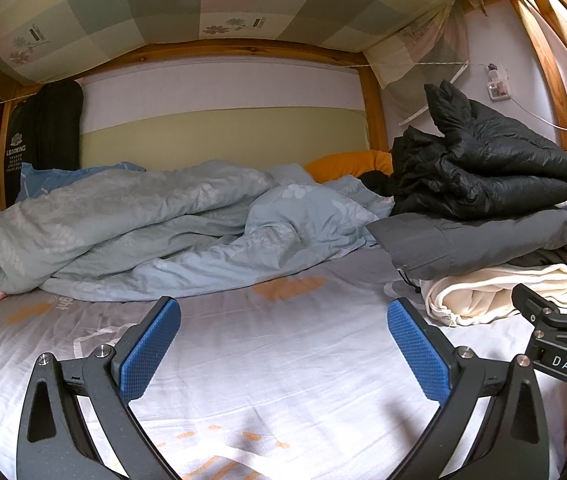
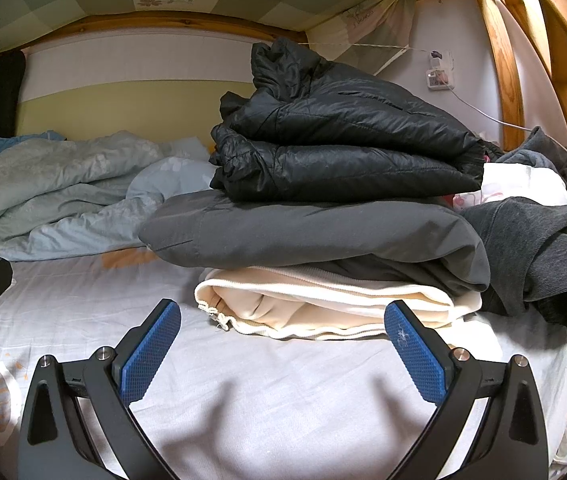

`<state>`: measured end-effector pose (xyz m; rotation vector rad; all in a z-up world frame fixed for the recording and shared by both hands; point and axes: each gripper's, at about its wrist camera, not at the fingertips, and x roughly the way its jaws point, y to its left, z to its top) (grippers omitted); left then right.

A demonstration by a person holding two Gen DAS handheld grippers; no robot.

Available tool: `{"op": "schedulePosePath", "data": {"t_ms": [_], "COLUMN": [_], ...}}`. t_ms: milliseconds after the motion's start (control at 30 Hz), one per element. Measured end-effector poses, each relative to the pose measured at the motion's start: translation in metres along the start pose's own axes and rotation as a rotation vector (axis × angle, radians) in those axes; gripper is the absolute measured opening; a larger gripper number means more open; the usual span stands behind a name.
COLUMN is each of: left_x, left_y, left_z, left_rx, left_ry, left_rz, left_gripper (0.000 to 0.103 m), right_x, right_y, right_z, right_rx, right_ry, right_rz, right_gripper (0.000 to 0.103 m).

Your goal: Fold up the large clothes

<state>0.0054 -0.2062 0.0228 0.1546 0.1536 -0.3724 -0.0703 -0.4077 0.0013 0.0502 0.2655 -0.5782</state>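
Note:
A stack of folded clothes sits on the bed: a black puffer jacket (image 2: 343,148) on top, a grey jacket (image 2: 315,232) under it, a cream garment (image 2: 323,304) at the bottom. The stack also shows in the left wrist view, black jacket (image 1: 483,168), grey jacket (image 1: 475,240), cream garment (image 1: 495,296). My right gripper (image 2: 283,354) is open and empty just in front of the cream garment. My left gripper (image 1: 283,354) is open and empty over the white bed sheet (image 1: 283,360), left of the stack.
A crumpled light blue duvet (image 1: 143,224) lies across the back of the bed. A loose dark grey sweater (image 2: 543,252) lies right of the stack. An orange pillow (image 1: 351,162) sits behind. The wooden bed frame (image 2: 503,80) rises on the right.

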Motion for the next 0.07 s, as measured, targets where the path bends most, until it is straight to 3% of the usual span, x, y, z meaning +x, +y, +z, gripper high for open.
{"op": "schedulePosePath", "data": {"t_ms": [67], "left_x": [-0.0001], "left_y": [0.0001], "left_z": [0.0], "left_rx": [-0.002], "left_ry": [0.0], "left_rz": [0.0], "left_gripper": [0.103], "right_x": [-0.0004], "right_y": [-0.0002], "right_z": [0.0], "right_rx": [0.0], "right_ry": [-0.001], "right_rz": [-0.001], "right_gripper": [0.103]}}
